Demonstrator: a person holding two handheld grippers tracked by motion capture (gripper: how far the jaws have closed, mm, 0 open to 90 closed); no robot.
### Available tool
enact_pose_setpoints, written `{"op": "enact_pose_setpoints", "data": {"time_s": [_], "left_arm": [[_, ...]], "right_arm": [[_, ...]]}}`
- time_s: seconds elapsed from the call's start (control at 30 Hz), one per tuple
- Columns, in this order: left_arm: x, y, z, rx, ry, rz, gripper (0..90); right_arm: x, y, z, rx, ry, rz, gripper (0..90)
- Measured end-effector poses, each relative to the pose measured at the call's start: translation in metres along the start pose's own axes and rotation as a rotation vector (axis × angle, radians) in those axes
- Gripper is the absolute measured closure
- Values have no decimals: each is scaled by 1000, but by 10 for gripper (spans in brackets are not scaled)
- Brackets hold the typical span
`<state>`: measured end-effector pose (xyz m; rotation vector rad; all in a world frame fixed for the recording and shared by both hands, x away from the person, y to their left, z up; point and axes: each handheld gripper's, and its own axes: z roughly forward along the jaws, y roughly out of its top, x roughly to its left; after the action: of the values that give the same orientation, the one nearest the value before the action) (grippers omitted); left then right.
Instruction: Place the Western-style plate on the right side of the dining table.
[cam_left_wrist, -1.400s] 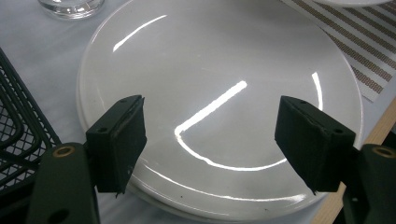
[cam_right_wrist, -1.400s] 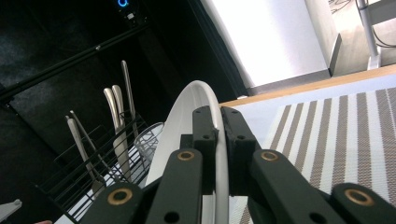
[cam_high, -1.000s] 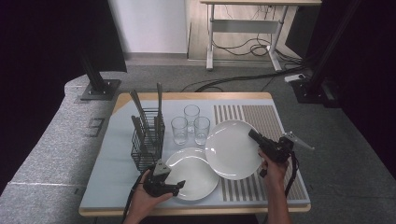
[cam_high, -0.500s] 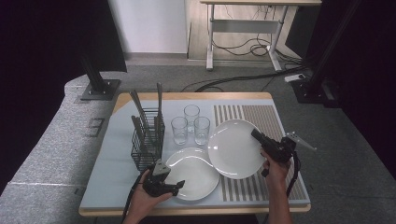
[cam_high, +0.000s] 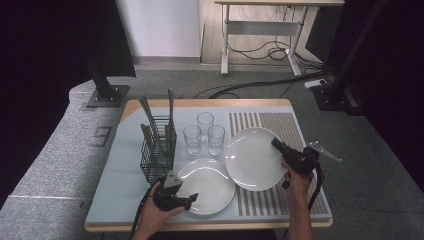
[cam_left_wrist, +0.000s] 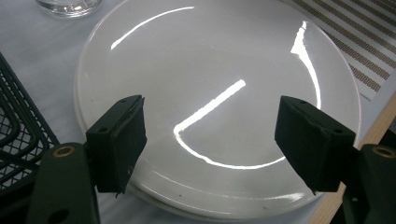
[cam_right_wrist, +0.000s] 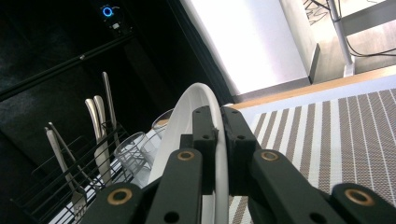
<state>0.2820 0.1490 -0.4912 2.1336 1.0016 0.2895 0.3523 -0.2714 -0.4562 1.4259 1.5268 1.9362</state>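
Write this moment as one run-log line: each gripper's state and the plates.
right gripper: shut on lifted plate rim | left gripper: open over flat plate | glasses, cutlery basket: untouched

Table (cam_high: 120, 200) (wood-edged) with striped mat (cam_high: 295, 125), cutlery basket (cam_high: 156, 155), three glasses (cam_high: 204, 135), flat plate (cam_high: 210, 186).

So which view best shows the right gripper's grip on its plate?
The right gripper view: both jaws of the right gripper pinch the plate rim edge-on. The high view shows the hold from above; the left gripper view looks elsewhere.
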Motion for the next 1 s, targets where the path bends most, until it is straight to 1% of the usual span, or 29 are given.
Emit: {"op": "enact_pose_setpoints", "data": {"time_s": [0.5,0.6,0.77,0.97,1.0], "left_arm": [[0,0,1,3,-4,1,252],[-1,0,1,3,-3,2,252],[0,0,1,3,-3,0,252],[0,0,1,5,-3,2,252],[0,0,1,5,-3,2,252]], "right_arm": [[-7,2,-4,-16,-19,11,855],[-9,2,-5,-12,-34,6,854],[-10,2,-5,-18,-30,14,855],[-12,2,-6,-14,-44,12,855],[-13,2,-6,-20,-42,18,855]]}}
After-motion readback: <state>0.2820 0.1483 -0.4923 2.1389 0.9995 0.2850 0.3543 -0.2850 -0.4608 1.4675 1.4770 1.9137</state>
